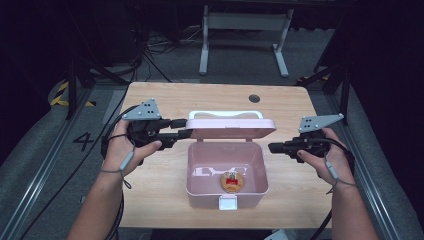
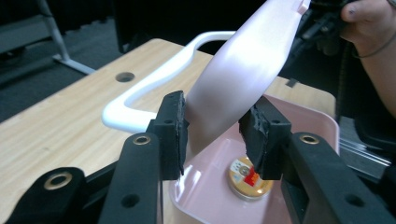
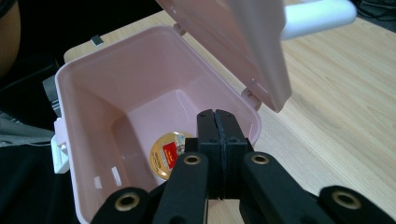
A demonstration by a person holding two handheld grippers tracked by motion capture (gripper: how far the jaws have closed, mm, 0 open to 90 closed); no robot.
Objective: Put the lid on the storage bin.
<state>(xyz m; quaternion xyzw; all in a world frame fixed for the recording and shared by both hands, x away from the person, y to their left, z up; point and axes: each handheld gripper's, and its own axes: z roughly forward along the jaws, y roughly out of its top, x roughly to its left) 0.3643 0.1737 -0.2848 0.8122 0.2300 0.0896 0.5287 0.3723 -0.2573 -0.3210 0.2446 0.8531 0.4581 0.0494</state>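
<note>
Here, left tool (image 1: 181, 131) straddling pink lid (image 1: 231, 129), round tin (image 1: 232, 181) inside box (image 1: 196, 165)

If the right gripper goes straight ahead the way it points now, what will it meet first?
Probably the pink box: the shut right gripper points level at its near side wall, just beside the rim. Depth is unclear, so it might pass just over the rim instead.

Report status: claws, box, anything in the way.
Left claw astride the raised lid, one pad touching, grip loose. Right claw shut, empty, beside the box. Round tin inside. Nothing in the way.
</note>
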